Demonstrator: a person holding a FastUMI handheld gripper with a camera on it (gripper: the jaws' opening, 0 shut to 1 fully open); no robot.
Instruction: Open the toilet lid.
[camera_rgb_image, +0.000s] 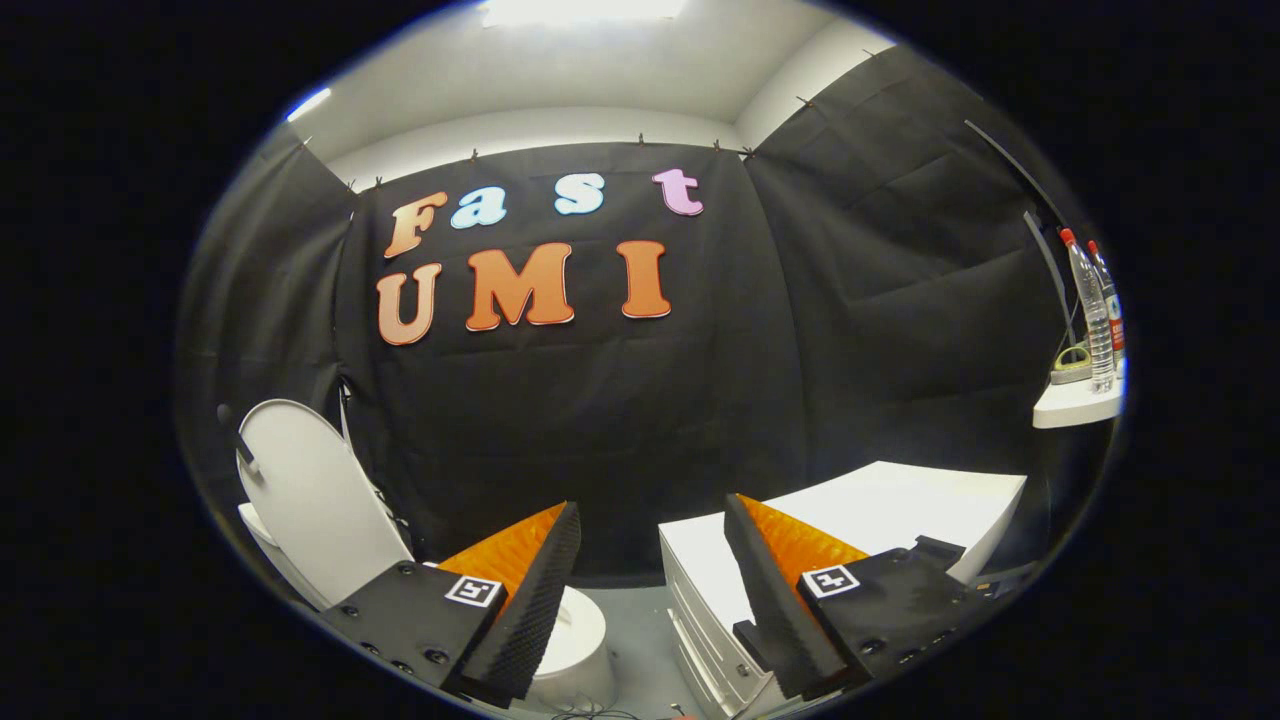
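Hand-held gripper (650, 590): fingers spread wide, nothing between them, up above the floor
Left finger (530, 590): ribbed pad facing inward, tip over the toilet's front rim in the view
Right finger (775, 600): tip in front of the cabinet's near corner
Lid (315, 490): already up, standing nearly upright and tilted back toward the wall, off beyond the left finger, well apart from both fingertips
Toilet (580, 640): white, low down beside the left finger, bowl partly hidden behind that finger; front rim showing just to its right
Seat: cannot tell whether down or up, hidden behind the finger
Cabinet (900, 510): white, flat-topped, drawer fronts facing the toilet, sitting behind the right finger
Floor (635, 620): pale grey strip between toilet and cabinet, seen through the gap between the fingers
Wall (620, 420): black cloth straight ahead, pinned along the top edge
Shelf (1075, 405): small and white, high on the right, well beyond the cabinet
Bottles (1093, 310): two clear ones with red caps, upright on the shelf, side by side
Tape (1072, 368): a roll lying flat on the shelf, just beside the bottles
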